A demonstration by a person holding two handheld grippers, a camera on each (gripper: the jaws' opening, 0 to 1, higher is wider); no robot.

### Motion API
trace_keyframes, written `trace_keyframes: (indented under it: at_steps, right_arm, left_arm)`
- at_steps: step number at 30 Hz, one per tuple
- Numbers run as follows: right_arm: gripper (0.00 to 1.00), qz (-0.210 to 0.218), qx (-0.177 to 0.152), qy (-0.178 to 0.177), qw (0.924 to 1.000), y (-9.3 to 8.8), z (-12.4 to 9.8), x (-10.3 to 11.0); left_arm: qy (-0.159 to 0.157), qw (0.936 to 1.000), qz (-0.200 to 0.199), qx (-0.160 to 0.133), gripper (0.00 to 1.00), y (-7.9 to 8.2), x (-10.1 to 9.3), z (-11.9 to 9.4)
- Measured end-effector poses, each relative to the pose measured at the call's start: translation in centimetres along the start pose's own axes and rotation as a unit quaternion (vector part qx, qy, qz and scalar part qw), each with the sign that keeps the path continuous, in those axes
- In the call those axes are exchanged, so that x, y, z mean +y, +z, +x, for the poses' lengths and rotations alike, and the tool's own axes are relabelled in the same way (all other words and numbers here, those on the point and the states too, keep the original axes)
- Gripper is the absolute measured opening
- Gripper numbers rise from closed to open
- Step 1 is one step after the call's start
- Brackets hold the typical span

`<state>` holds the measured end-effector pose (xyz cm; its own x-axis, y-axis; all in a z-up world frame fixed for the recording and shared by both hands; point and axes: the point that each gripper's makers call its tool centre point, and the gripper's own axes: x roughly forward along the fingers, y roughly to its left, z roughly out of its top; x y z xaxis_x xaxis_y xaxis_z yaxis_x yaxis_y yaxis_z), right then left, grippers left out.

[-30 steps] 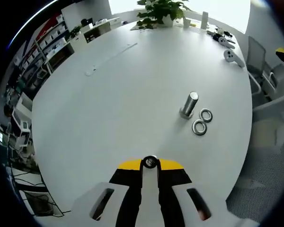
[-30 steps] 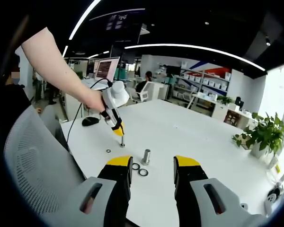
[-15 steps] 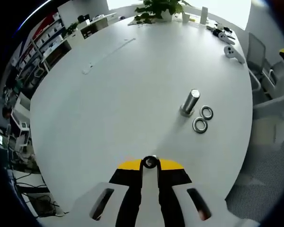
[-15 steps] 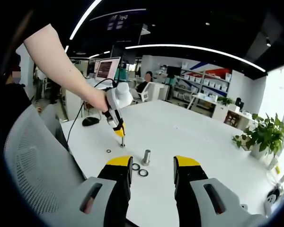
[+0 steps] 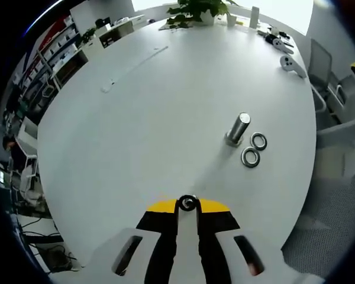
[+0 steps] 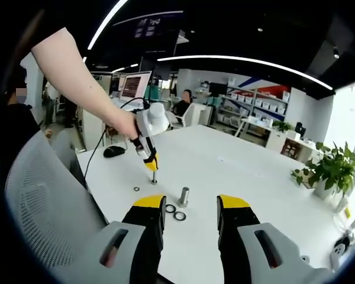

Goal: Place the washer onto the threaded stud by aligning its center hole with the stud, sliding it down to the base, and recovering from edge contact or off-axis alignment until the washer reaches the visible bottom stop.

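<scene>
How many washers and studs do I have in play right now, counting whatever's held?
Washers: 4 (held washer pinched in the jaws, paired washers lying beside the stud, lone washer apart on the table)
Threaded stud: 1, standing upright
Total: 5

Daylight pours in from the bright window (image 5: 272, 12) behind the leafy potted plant (image 5: 198, 12), blown out to pure white. The broad white tabletop (image 5: 136, 130) is evenly lit, with only a soft short shadow beside the upright steel threaded stud (image 5: 238, 129). In the right gripper view the ceiling is dark, cut by long curved white strip lights (image 6: 236, 60). Both views bend hard toward their edges, and far shelves go soft. Nearer things stay sharp, without motion blur.
</scene>
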<state>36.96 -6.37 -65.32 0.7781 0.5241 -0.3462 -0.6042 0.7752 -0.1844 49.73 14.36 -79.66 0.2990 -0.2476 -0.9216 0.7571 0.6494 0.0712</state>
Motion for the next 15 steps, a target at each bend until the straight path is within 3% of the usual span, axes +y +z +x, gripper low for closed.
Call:
trace_keyframes:
  at_steps: [15]
  right_arm:
    - [0.36,0.003,-0.006,0.001,1.0,0.15,-0.04,-0.07]
  left_arm:
    - [-0.001,0.9998,-0.002,0.02,0.09,-0.35,-0.06,0.29]
